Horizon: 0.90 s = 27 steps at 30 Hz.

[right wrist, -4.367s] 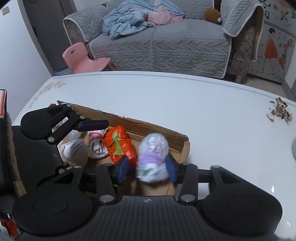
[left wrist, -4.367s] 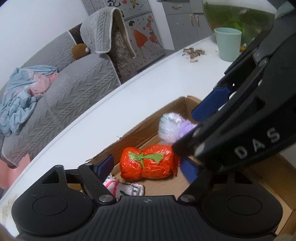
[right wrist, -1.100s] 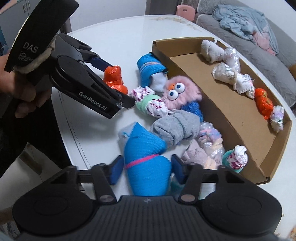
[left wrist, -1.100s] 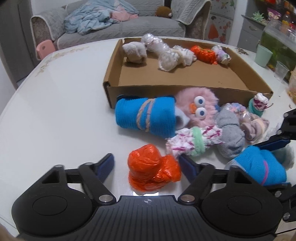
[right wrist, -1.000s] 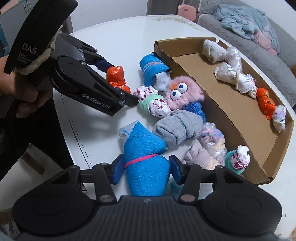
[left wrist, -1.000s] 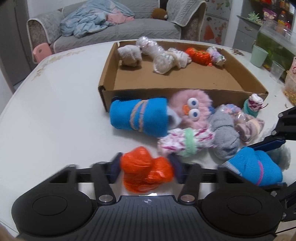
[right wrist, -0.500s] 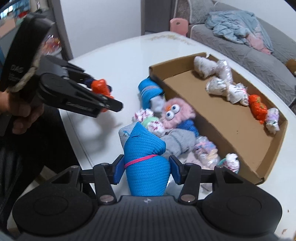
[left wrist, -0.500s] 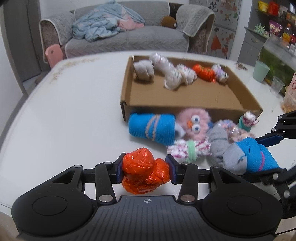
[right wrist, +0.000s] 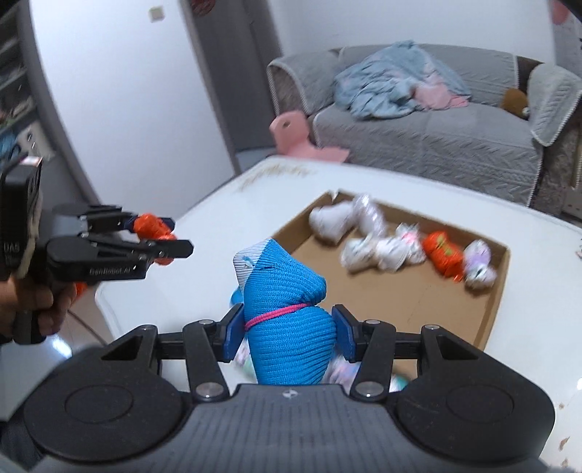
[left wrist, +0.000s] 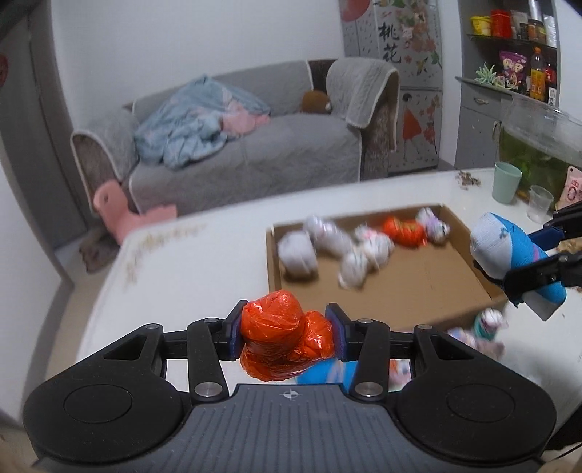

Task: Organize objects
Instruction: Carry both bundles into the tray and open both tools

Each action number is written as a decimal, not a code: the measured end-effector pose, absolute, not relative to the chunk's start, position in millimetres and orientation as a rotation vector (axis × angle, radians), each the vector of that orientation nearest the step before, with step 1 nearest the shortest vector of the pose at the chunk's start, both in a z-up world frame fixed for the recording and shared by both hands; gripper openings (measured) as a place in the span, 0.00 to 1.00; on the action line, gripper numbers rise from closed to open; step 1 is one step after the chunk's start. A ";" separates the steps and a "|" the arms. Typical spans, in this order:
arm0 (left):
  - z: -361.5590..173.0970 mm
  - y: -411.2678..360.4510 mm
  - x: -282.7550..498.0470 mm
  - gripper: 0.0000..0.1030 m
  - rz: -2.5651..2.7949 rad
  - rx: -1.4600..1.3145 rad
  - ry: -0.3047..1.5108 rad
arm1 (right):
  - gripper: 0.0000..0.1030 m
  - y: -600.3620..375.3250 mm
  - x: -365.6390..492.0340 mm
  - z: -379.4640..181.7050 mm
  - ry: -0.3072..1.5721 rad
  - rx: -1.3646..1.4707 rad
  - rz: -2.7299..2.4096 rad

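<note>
Left wrist – cardboard box [left wrist: 429, 291] ahead – sofa [left wrist: 247, 145] beyond.

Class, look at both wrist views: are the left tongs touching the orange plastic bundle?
Touching. In the left wrist view the left tongs press both blue pads against the sides of the orange plastic bundle, held clear above the table.

Orange bundle [left wrist: 285, 336] and blue sock roll [right wrist: 287, 324] now lifted off table; cameras raised toward sofa.

Pretty clearly a home living room: a grey quilted sofa [left wrist: 247, 145] is seen with a crumpled blue blanket [left wrist: 192, 123] dumped on it, a pink kiddie chair [right wrist: 294, 134] on the floor, and snack-stocked shelves [left wrist: 516, 25] beside the white table [left wrist: 189, 262].
</note>
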State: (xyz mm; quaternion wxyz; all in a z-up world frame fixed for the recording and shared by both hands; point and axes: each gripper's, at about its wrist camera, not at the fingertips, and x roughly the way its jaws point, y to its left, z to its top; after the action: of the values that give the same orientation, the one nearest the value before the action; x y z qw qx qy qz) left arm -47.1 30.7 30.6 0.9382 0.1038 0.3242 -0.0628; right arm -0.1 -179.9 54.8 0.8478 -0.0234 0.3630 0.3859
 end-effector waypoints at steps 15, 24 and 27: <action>-18.1 -4.3 50.1 0.50 -0.256 0.415 0.694 | 0.46 -128.0 97.1 15.1 0.841 -0.047 0.851; -80.9 -13.6 81.3 0.50 -0.298 0.554 0.728 | 0.46 -114.3 125.1 -19.7 0.954 -0.012 0.858; -95.4 -14.7 88.7 0.50 -0.313 0.587 0.738 | 0.46 -111.0 136.9 -32.4 1.011 0.041 0.873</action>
State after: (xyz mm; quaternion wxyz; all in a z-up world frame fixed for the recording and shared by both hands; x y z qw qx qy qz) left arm 88.7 -14.7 -95.4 0.8791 0.2816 0.3542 -0.1499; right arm 136.9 -111.0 -32.5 0.7851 0.0188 0.4686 0.4047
